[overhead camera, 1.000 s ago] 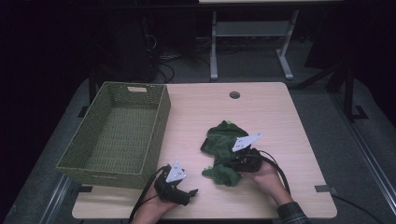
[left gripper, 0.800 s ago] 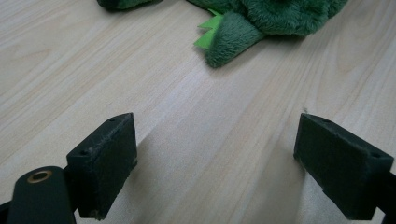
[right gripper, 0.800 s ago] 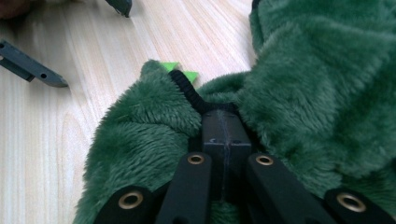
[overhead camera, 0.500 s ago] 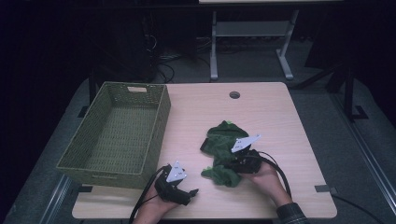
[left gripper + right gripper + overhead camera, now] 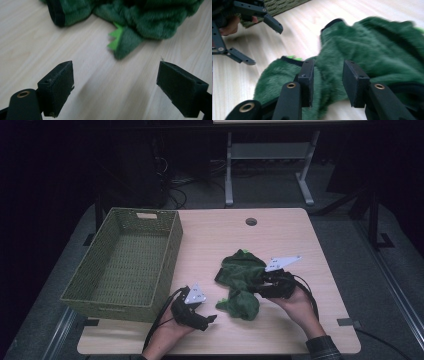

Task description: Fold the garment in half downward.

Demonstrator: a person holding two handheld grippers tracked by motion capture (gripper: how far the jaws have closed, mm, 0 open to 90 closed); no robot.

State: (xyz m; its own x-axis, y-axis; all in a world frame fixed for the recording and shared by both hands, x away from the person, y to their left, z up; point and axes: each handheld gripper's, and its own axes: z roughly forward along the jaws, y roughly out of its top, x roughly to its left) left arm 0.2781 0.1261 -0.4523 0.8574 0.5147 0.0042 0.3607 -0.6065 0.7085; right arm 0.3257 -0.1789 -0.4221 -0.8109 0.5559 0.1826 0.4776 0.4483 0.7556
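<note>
High view shows the green plush garment (image 5: 241, 282) lying crumpled on the table (image 5: 300, 235), right of the wicker basket (image 5: 125, 262) and apart from it. The right gripper (image 5: 256, 287) sits at the garment's right edge; in the right gripper view its jaws have just been opening and now stand partly parted, with fur bunched between the pads (image 5: 308, 80) but seemingly not pinched (the fur hides the contact, so I can't be sure it is fully let go). The left gripper (image 5: 212, 319) waits just short of the garment's near lobe, jaws spread wide and empty over bare wood, as the left gripper view makes plain.

Risks, as I judge them: a loose fold could snag on the right pads and drag the heap as that hand pulls away. The left jaws might close on only the small bright-green tab (image 5: 115, 41), a weak hold that could slip. Lifted by one corner, the garment may trail and catch on the basket wall instead of dropping inside.
</note>
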